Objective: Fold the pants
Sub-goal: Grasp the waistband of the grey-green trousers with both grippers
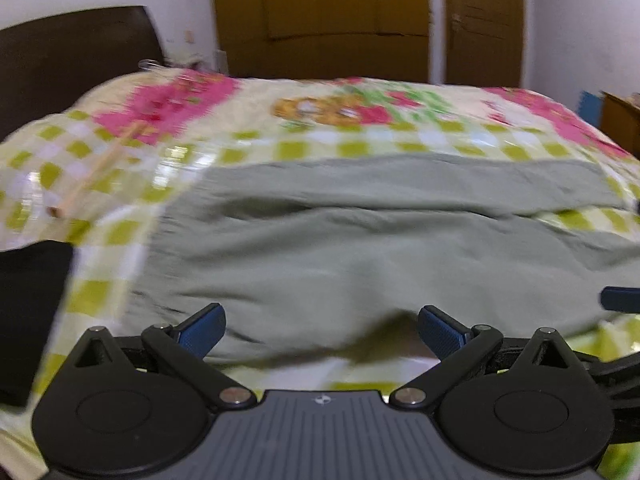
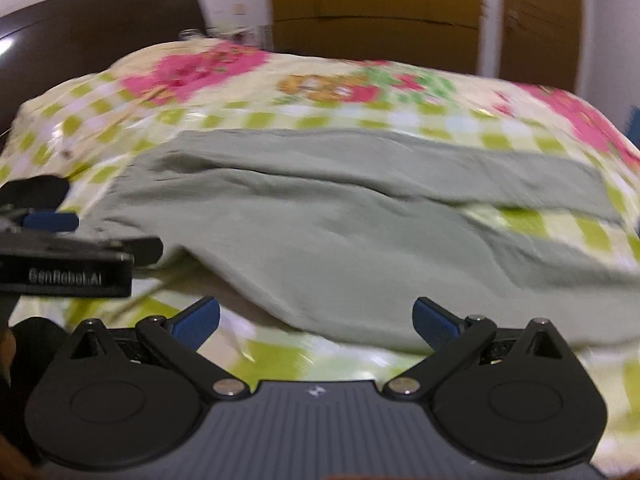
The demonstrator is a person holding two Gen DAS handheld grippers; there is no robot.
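Both grippers hovered wide apart at the near edge of the pants (image 1: 360, 248), holding nothing. The left gripper (image 1: 322, 332) faced the near hem close to the waist end, and the right gripper (image 2: 316, 322) faced the same edge further right. The sage-green pants lay spread flat on the checked floral bedspread (image 1: 320, 148), waist to the left, legs running right and parting slightly. That spacing probably suited pinching the near leg and carrying it over the far one.

Pants (image 1: 360, 248) motion-blurred; right leg ends cut off by frame edge.
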